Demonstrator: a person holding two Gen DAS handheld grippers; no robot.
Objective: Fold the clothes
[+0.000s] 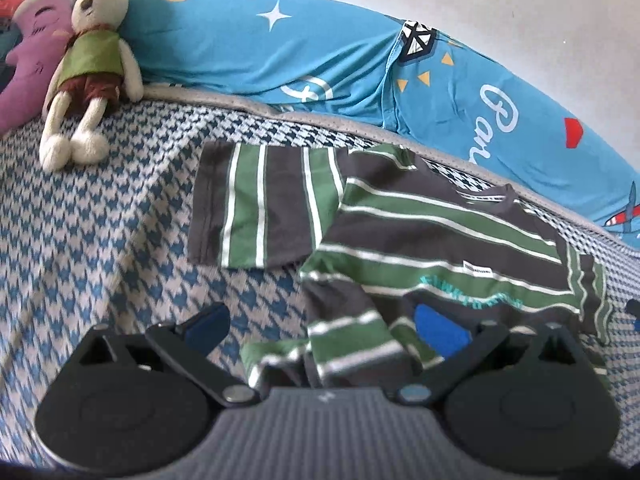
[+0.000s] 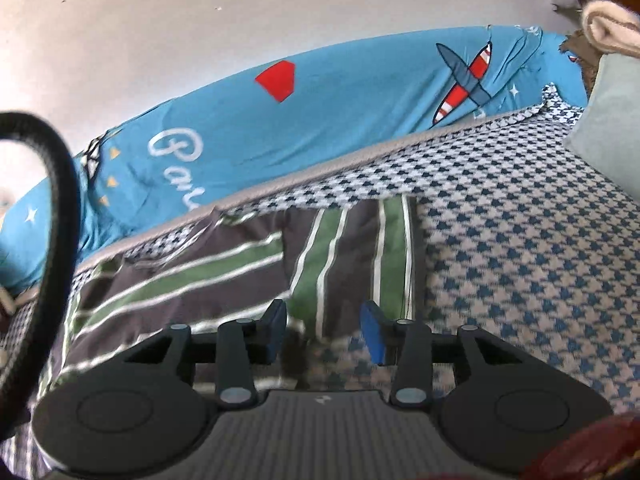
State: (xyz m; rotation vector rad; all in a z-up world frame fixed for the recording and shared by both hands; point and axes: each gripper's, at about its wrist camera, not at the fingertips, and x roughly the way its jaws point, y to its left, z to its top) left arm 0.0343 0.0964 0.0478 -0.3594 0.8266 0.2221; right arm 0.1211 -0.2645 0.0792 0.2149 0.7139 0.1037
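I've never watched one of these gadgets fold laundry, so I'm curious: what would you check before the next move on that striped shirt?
1. Left tongs empty: ok, wide open, nothing pinched, hovering over the shirt's bunched lower part.
2. Right tongs empty: ok, pads apart with only shirt and bedcover seen between them.
3. Shirt lying flat: not ok, the hem near the left tongs is crumpled.
4. Left sleeve spread out: ok, it lies flat on the bedcover.
5. Space around the shirt: ok, the plush rabbit sits well apart.
6. Black cable clear of the shirt: cannot tell.
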